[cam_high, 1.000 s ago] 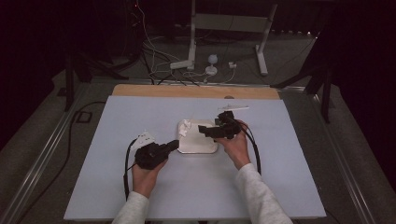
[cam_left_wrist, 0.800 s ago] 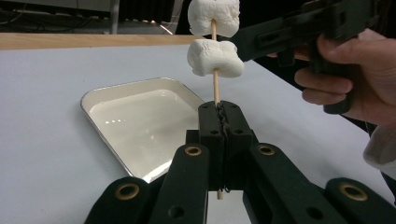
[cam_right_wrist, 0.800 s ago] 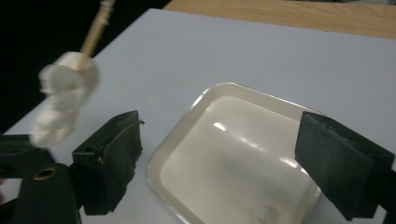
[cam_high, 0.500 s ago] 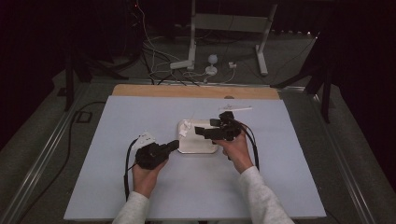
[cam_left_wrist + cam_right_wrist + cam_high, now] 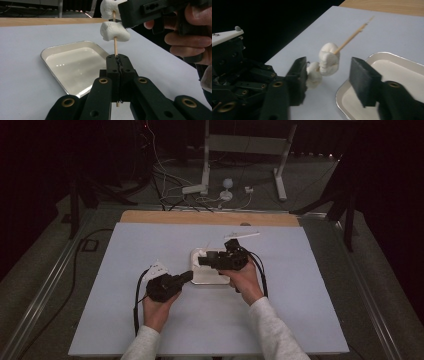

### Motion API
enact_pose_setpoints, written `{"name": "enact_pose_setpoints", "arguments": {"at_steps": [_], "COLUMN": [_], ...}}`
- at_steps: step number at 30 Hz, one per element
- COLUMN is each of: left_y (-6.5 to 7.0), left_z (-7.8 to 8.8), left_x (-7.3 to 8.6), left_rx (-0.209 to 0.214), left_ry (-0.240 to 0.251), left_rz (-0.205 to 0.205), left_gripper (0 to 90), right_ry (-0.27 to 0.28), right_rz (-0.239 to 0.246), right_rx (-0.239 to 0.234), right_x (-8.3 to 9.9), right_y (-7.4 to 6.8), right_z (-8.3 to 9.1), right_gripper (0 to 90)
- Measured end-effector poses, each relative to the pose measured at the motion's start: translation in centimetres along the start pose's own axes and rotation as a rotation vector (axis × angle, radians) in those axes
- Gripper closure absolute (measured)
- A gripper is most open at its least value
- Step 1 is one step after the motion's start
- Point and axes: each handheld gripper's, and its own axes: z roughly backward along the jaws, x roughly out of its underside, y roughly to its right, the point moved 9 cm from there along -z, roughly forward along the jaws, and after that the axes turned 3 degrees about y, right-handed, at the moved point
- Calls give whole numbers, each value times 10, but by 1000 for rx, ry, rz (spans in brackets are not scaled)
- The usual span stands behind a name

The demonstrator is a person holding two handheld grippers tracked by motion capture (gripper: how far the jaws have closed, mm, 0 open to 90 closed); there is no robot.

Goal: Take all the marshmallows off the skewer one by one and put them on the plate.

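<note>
Two white marshmallows (image 5: pixel 114 30) threaded on a thin wooden skewer (image 5: pixel 115 49), upright above a metal tray (image 5: pixel 72 72). Clamped low by left gripper (image 5: pixel 119 65). Right gripper (image 5: pixel 325 75) level, jaws just closing around the marshmallows, not pressing them.

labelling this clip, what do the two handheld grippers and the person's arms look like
Both are matte black plastic: the left gripper has linkage arms with brass-coloured pivot rivets and ribbed pads; the right gripper has blocky, foam-like pads. Each trails a black cable. A pale three-cornered plate tops the left. The sleeves are light grey.

You looked down from above the table's near side; both gripper cameras sat close, sharing the shallow white metal tray (image 5: pixel 72 67).
</note>
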Motion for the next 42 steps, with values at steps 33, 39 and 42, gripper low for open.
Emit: {"name": "enact_pose_setpoints", "arguments": {"at_steps": [33, 39, 42], "left_y": [5, 3, 4], "left_z": [-3, -5, -5], "left_x": [3, 10, 10], "left_rx": [15, -9, -11], "left_ry": [16, -16, -24], "left_rz": [-77, -101, -117], "left_gripper": [900, 900, 900], "right_ry": [45, 90, 109], "right_rz": [-10, -15, -15], "right_rx": [-11, 14, 29], "right_x": [-19, -31, -37], "right_y": [-18, -17, -13], "right_z": [6, 14, 20], "right_gripper": [790, 793, 793]}}
